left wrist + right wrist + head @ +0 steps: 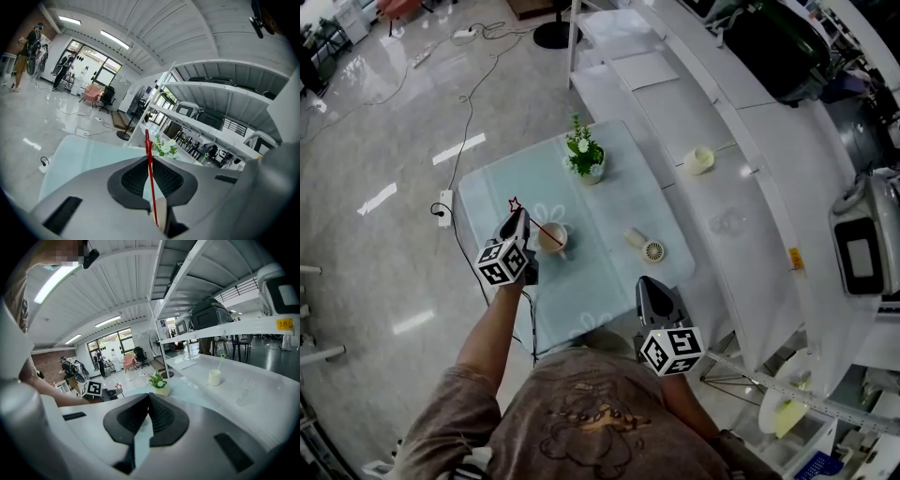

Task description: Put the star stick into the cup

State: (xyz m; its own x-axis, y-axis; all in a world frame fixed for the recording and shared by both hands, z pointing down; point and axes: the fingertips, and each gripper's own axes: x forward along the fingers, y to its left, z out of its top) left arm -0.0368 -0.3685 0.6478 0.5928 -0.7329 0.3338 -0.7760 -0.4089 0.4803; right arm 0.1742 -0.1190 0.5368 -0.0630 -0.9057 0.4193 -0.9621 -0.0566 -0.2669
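1. The left gripper (519,223) is clamped on the thin red star-topped stick (150,178). Its low end slants right to the small tan cup's (551,238) mouth, so a sideways drag would likely tip the cup.
2. The cup stands left of middle on the pale blue table (487,202) — bare surface lies on its far side.
3. The right gripper (651,286), jaws together and empty, sits at the near right edge.

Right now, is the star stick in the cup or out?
Partly in: the head view shows the star stick tilted, lower end inside the cup, with the left gripper shut on it.
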